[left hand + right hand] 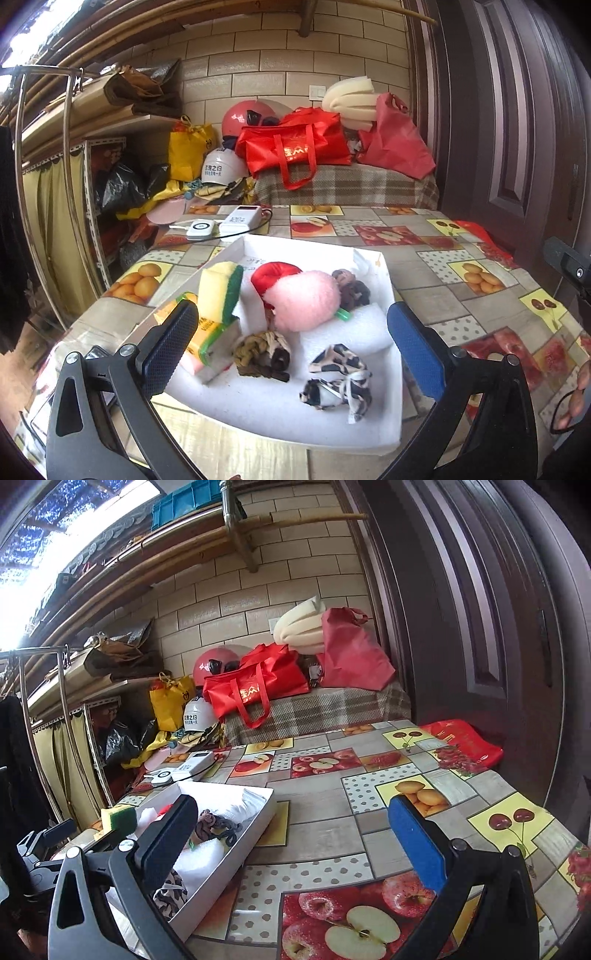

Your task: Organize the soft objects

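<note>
A white tray (395,413) on the table holds soft things: a yellow-green sponge (218,290), a tissue pack (214,345), a red pouch (271,275), a pink fluffy ball (304,301), a white foam roll (343,332), a brown scrunchie (351,288), a tan braided scrunchie (260,352) and a leopard-print scrunchie (338,384). My left gripper (291,332) is open and empty, above the tray's near side. My right gripper (291,830) is open and empty over the tablecloth, right of the tray (236,853). The sponge (119,816) shows there too.
The table (443,280) has a fruit-print cloth. A white power bank (242,219) and a small white device (199,229) lie behind the tray. Red bags (295,144), helmets (218,168) and a dark door (480,627) stand beyond. A red bag (465,746) lies at the table's right edge.
</note>
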